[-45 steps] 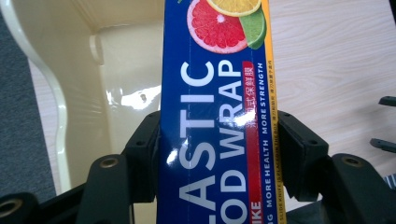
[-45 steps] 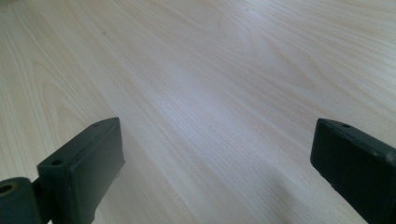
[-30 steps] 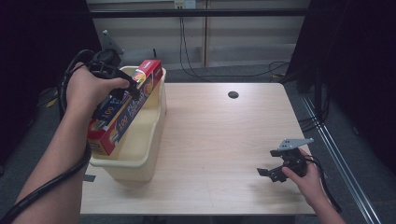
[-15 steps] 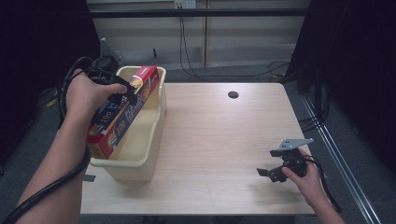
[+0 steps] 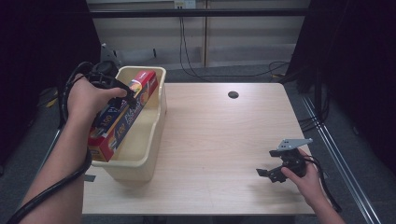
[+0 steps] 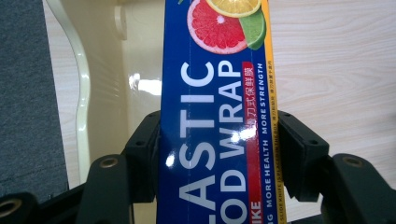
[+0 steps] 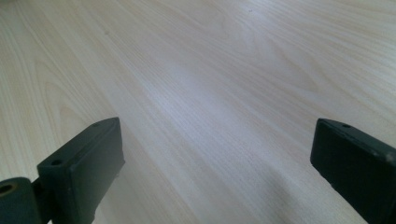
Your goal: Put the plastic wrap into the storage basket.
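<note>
Taking the pale yellow tub as our landmark, we start nearest us: the right gripper sits low over the wooden table, well to the right of the tub near the table's front edge, its jaws spread wide with bare wood between them. Farther in, our left gripper is clamped across a blue-and-red plastic wrap box, one jaw on each long side. The box lies tilted lengthwise over the tub, its lower end above the tub's near left rim and its far end reaching toward the far rim. Beyond the tub, a small dark hole marks the table's far side.
</note>
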The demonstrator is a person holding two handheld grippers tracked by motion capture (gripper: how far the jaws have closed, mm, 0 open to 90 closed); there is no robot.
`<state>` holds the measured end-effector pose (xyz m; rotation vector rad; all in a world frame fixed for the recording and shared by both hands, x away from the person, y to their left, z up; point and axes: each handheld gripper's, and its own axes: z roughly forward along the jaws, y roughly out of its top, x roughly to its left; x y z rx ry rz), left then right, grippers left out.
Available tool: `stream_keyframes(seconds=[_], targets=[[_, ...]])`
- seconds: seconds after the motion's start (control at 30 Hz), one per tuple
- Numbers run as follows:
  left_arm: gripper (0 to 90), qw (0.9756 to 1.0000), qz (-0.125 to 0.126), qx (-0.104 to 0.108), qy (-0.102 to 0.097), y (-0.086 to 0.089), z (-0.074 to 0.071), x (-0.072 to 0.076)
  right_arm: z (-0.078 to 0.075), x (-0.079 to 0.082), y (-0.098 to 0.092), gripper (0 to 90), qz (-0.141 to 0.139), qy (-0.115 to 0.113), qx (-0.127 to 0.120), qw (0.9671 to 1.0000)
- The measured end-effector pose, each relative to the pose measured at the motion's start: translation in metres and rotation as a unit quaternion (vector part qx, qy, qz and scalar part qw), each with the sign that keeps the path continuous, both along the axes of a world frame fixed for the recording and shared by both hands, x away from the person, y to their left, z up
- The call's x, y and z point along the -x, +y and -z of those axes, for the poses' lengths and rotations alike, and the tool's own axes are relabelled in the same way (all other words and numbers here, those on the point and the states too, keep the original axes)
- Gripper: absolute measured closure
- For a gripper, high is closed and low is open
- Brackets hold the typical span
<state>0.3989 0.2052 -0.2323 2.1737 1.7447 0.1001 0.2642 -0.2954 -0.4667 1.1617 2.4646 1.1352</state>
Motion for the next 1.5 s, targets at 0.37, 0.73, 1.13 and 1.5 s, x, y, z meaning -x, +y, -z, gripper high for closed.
stream_keyframes(seconds=[0.37, 0.73, 1.13, 1.5], targets=[[40.9, 0.9999, -0.005, 0.002, 0.009, -0.001, 0.011, -0.001, 0.0, 0.0, 0.0, 2.7, -0.002, 0.0, 0.0, 1.0], [40.9, 0.9998, -0.01, 0.004, 0.017, -0.001, 0.023, -0.002, 0.001, 0.0, 0.0, 2.7, 0.0, 0.0, -0.002, 1.0], [40.8, 0.9995, -0.015, 0.005, 0.029, 0.002, 0.035, -0.003, 0.0, -0.001, 0.0, 2.7, 0.0, -0.002, -0.003, 1.0], [40.8, 0.999, -0.015, 0.005, 0.043, 0.003, 0.047, -0.003, 0.0, -0.001, 0.0, 2.7, 0.0, -0.003, -0.002, 1.0]])
